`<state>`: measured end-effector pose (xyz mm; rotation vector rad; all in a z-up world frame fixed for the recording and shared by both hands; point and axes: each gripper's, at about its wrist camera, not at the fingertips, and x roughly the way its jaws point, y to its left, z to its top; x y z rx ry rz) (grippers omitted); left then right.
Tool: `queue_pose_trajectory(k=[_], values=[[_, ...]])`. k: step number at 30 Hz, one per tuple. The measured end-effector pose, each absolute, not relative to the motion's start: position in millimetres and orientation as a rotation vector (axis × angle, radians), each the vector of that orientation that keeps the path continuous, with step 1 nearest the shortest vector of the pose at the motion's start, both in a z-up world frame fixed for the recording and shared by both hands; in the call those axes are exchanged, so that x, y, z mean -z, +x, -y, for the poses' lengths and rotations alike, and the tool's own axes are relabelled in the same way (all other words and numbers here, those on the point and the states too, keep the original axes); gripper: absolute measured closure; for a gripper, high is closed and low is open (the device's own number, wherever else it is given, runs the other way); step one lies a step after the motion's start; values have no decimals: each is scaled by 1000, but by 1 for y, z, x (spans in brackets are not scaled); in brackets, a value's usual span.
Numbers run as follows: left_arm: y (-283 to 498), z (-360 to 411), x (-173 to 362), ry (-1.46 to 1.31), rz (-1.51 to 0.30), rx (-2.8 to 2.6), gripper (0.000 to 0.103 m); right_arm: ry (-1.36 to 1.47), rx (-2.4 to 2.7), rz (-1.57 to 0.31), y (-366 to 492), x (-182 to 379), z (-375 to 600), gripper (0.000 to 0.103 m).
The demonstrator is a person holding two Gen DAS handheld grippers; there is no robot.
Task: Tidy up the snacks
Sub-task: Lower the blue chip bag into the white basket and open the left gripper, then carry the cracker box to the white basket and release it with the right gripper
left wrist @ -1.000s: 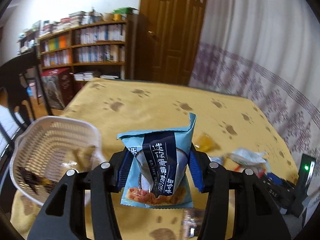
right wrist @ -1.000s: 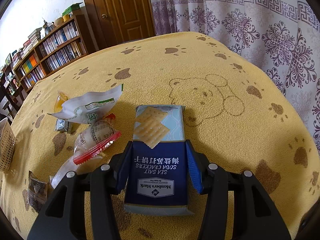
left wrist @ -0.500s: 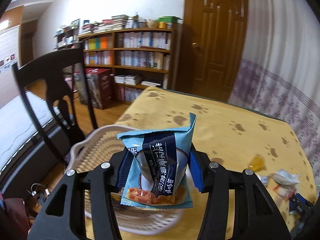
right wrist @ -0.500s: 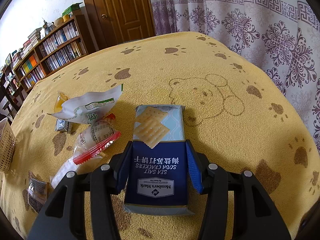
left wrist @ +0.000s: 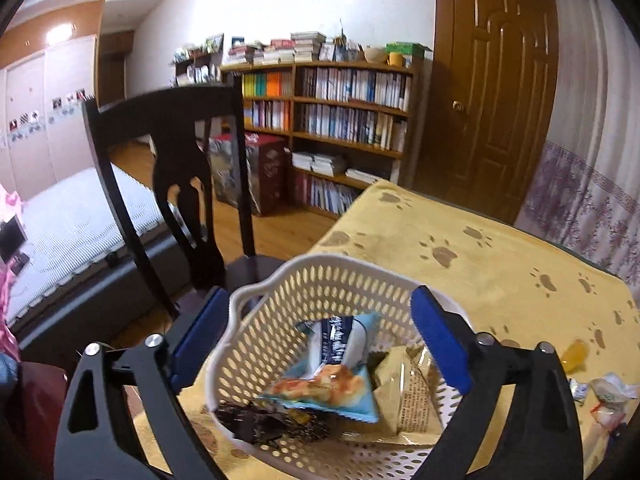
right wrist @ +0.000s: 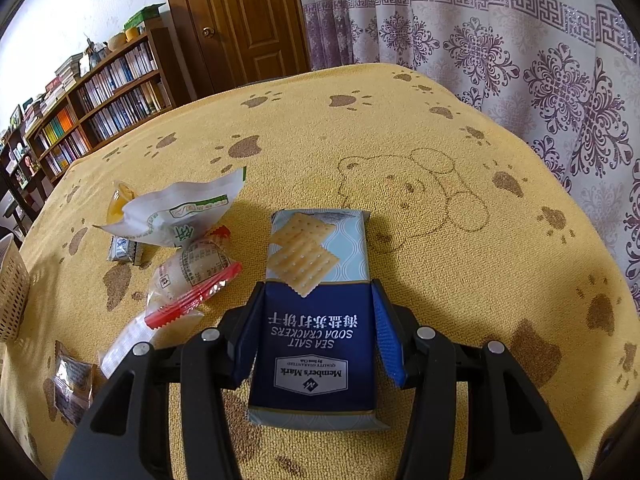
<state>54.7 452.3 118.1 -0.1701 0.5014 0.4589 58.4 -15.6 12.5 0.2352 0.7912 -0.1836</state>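
Observation:
My left gripper [left wrist: 320,296] hangs open over the white perforated basket [left wrist: 344,260] at the table's corner. A light-blue snack packet [left wrist: 332,372] lies inside the basket, free of the fingers, on a beige packet [left wrist: 404,392] and a dark wrapper [left wrist: 256,420]. In the right wrist view my right gripper [right wrist: 317,292] is shut on a navy soda cracker pack [right wrist: 320,344]. The pack rests flat on the yellow tablecloth [right wrist: 400,128], with a blue pad against each long side.
Left of the cracker pack lie a white-green packet [right wrist: 176,212], a red-edged packet [right wrist: 192,276], an orange jelly cup [right wrist: 120,200] and a small brown packet [right wrist: 72,380]. A dark chair [left wrist: 172,152] stands just beyond the basket. Patterned curtains [right wrist: 520,60] hang behind the table.
My left gripper carried the light-blue packet left over the basket, opened, and the packet dropped in. The right gripper and cracker pack have not moved.

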Motion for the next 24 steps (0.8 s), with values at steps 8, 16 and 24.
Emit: queue_pose_trajectory(k=[8,16,24], values=[[43,-443,-122,-142,-448,-517,6,235,184,-791,59,-12,15,52],[29,-423,-128,-115,-390,-506,6,234,187,-792,59,-12,16,52],[29,-418,-124,-107,-382,-510,6,282,200,-763,53,-15,22,53]])
